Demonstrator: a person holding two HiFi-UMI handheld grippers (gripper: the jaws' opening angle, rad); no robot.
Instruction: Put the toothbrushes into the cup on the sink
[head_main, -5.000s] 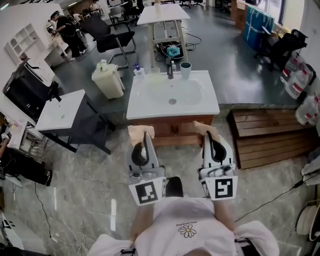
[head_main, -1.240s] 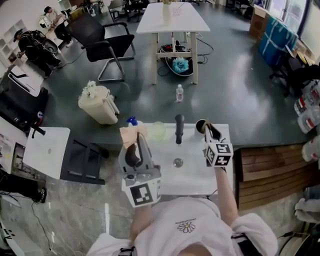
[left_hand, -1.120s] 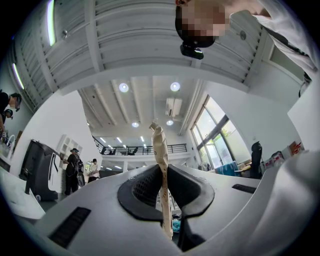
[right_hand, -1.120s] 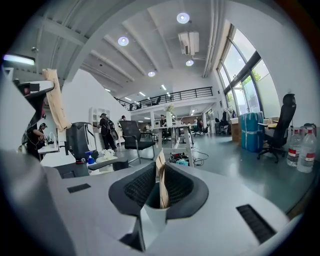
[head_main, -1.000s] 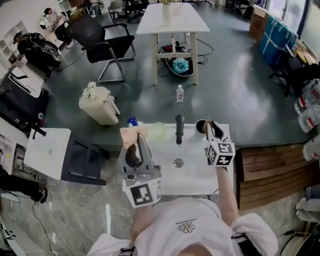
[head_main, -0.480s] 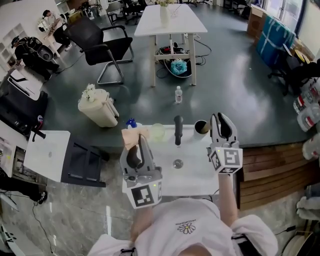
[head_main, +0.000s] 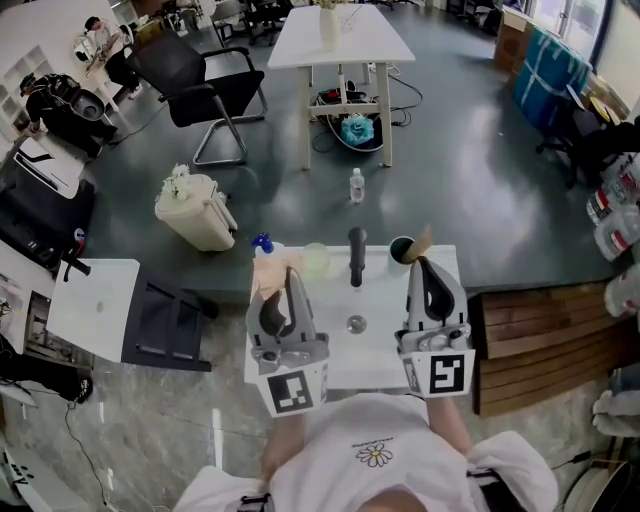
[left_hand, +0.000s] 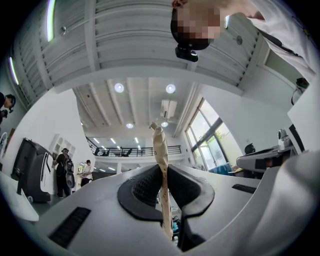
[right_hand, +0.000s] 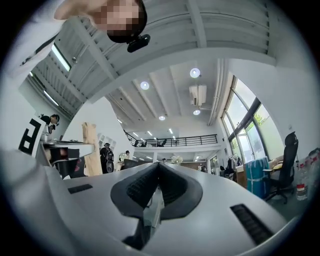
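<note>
A person stands at a white sink (head_main: 385, 352) with a hand-held gripper in each hand; the left hand-held gripper (head_main: 291, 277) is clamped on a tan wrapped toothbrush (head_main: 268, 279) held upright over the sink's left side, while the right hand-held gripper (head_main: 418, 263) hovers just short of the cup (head_main: 401, 251), its jaws pressed together on nothing; the cup stands at the sink's back right corner, right of the faucet (head_main: 357, 256), and a second toothbrush (head_main: 424, 238) appears to lean out of it. The risk likely lies in the crossing: the long wrapper could catch the faucet, or nudge the cup off the back edge; a thin pinch low on the handle may let the brush swivel. Only the head view shows cup, faucet and sink; both gripper views look up at the ceiling, the left one proving the pads bite the wrapper, the right one showing jaws shut and empty.
</note>
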